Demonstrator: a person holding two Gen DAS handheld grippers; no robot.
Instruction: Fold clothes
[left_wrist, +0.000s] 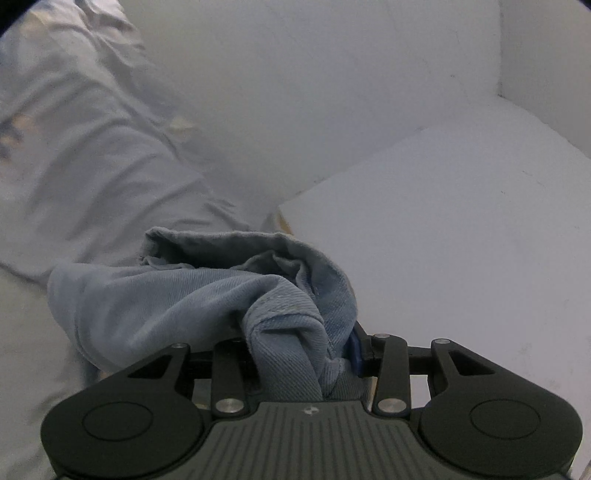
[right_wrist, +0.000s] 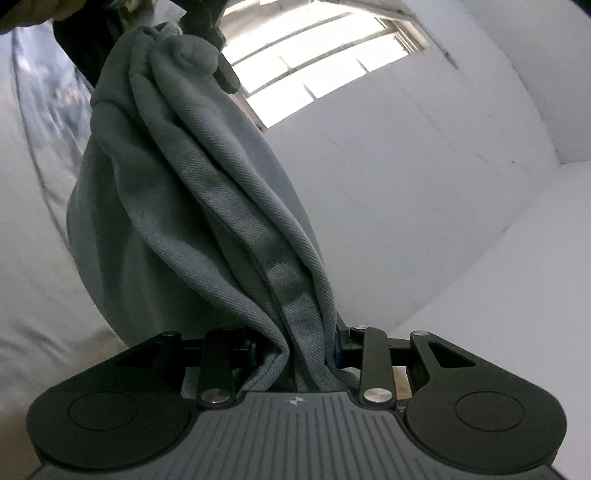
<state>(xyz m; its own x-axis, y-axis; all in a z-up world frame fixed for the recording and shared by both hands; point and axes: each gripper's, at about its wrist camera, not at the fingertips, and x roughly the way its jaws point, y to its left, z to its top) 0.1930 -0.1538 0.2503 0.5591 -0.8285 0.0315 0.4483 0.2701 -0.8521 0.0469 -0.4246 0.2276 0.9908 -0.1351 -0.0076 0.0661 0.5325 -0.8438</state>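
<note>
Clearly, in the left wrist view, a bunched blue-grey twill garment (left_wrist: 207, 291) is clamped between the left gripper (left_wrist: 306, 354) fingers, trailing left beyond them. Seen from the right wrist, the right gripper (right_wrist: 295, 350) is closed on the same cloth, which rises beyond the fingers.

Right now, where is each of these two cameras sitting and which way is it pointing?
Left wrist: on the left gripper, facing forward over bunched blue-grey cloth toward white pillows and rumpled bedding; only its own linkage shows.
Right wrist: on the right gripper, facing along the cloth toward a white wall and window; own linkage shows.
Shared: the same cloth, clamped in both grippers.
</note>
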